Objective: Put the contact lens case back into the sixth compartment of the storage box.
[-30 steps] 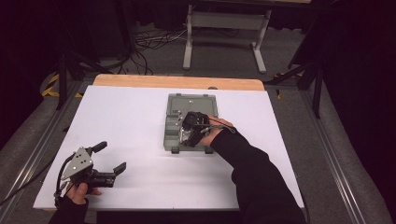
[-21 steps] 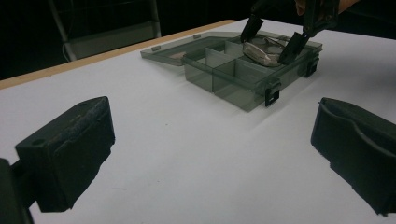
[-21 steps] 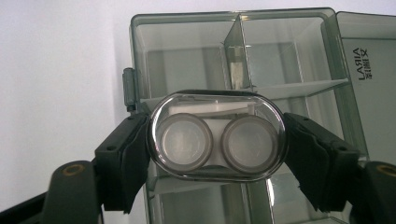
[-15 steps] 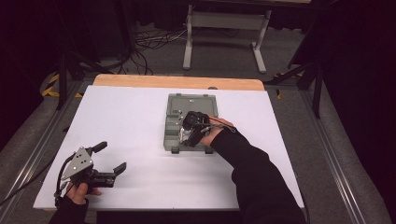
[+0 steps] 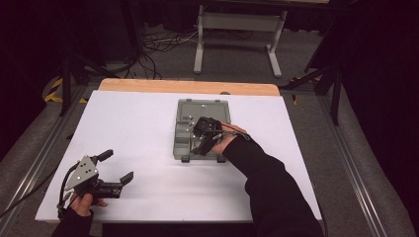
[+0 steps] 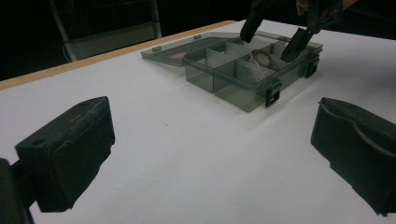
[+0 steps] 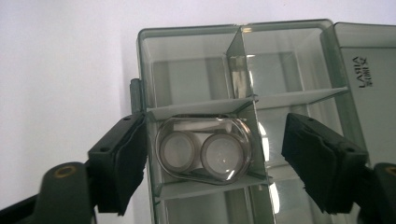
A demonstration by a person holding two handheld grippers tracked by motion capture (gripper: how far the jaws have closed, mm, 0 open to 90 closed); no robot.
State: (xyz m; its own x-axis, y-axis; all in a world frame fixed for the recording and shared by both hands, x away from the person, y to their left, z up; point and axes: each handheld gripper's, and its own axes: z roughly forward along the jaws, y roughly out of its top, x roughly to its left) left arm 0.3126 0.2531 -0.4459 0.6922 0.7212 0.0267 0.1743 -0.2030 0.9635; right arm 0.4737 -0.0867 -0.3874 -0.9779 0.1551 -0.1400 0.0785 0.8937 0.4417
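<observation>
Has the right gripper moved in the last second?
No. In the high view the right gripper hangs over the same spot of the open box as before, against the box's near latches.

On the table (image 5: pixel 148 128), the compartment box (image 5: pixel 185 133) sits at centre, lid (image 5: pixel 205 106) open toward 12 o'clock. A two-lens case (image 7: pixel 205 151) lies in a middle compartment. Left hand-held gripper (image 5: pixel 116 168) at 8 o'clock.

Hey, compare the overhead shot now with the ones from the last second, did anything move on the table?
Nothing visibly changed. The right gripper hangs open over the grey compartment box, its jaws either side of the small clear case, and the left gripper rests open near the table's front left corner.
</observation>
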